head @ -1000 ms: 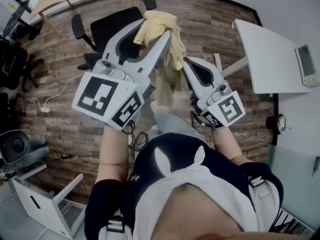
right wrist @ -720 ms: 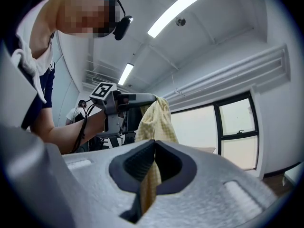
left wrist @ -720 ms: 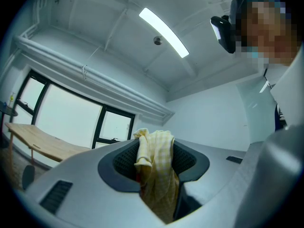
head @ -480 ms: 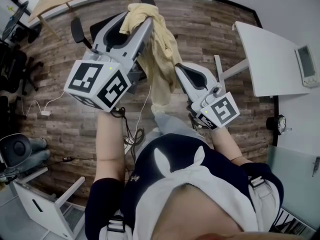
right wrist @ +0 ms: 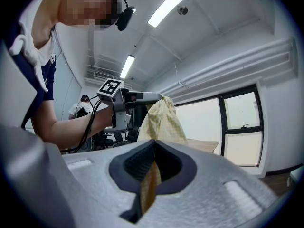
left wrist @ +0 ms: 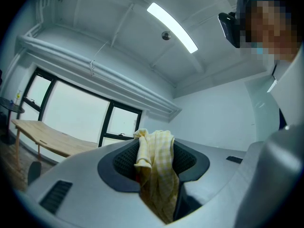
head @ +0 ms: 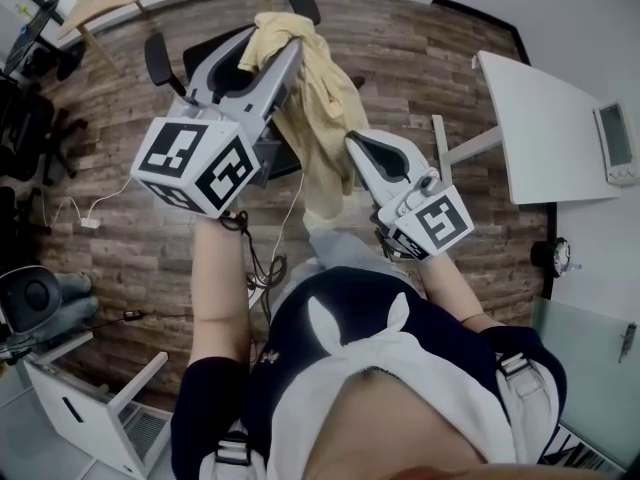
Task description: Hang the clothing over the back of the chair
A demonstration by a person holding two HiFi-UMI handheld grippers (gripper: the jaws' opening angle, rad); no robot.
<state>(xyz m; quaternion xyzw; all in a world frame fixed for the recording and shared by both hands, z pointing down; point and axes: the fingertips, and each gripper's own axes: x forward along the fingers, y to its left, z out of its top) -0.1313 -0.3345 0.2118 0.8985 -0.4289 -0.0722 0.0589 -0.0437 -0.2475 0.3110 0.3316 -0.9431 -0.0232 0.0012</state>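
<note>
Clothing [head: 322,103] has moved forward with both grippers. The left gripper [head: 280,36] pinches its bunched top, with the chair [head: 160,61] just beyond. The right gripper [head: 351,144] clamps a lower edge, trailing behind. Draping looks near.

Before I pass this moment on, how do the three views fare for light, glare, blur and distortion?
Head view: evenly lit and sharp, but fisheye bends the edges of the white table and the floor planks. Left gripper view: windows blown out white, ceiling light strip glaring, corners dark, yellow garment legible. Right gripper view: window likewise washed out, round dark border, no motion blur.
</note>
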